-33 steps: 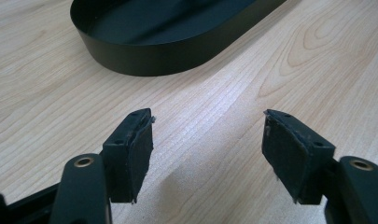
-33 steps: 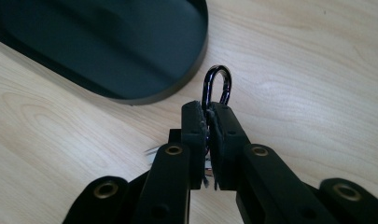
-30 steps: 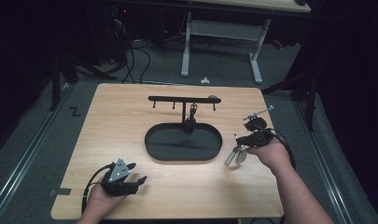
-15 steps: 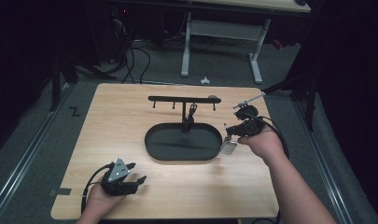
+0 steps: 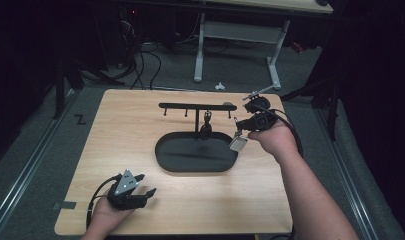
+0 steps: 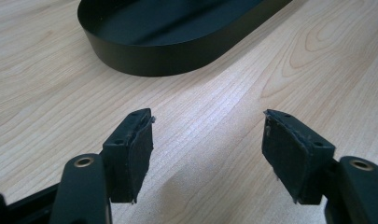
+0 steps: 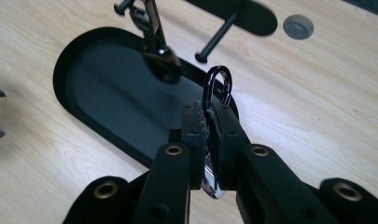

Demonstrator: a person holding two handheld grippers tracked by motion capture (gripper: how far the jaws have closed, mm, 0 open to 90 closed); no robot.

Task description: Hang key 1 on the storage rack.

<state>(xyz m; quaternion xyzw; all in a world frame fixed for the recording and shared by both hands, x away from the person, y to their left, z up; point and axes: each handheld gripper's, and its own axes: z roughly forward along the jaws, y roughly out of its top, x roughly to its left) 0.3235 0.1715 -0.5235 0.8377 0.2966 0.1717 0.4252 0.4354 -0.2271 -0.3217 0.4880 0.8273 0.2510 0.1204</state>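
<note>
Now right claw (image 7: 209,122) clenched on shiny keyring (image 7: 218,84) with silver tag, left claw (image 6: 207,149) released.

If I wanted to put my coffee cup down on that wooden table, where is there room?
The light wooden table is bare on its left side, between the black oval tray and the left edge, and along the front edge between the two hands. It is crowded behind the tray, where the black hook rack stands and the right gripper holds a small metal padlock.

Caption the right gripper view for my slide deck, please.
Right gripper clamps a small padlock above the black oval tray, nearing the hook rack.
</note>
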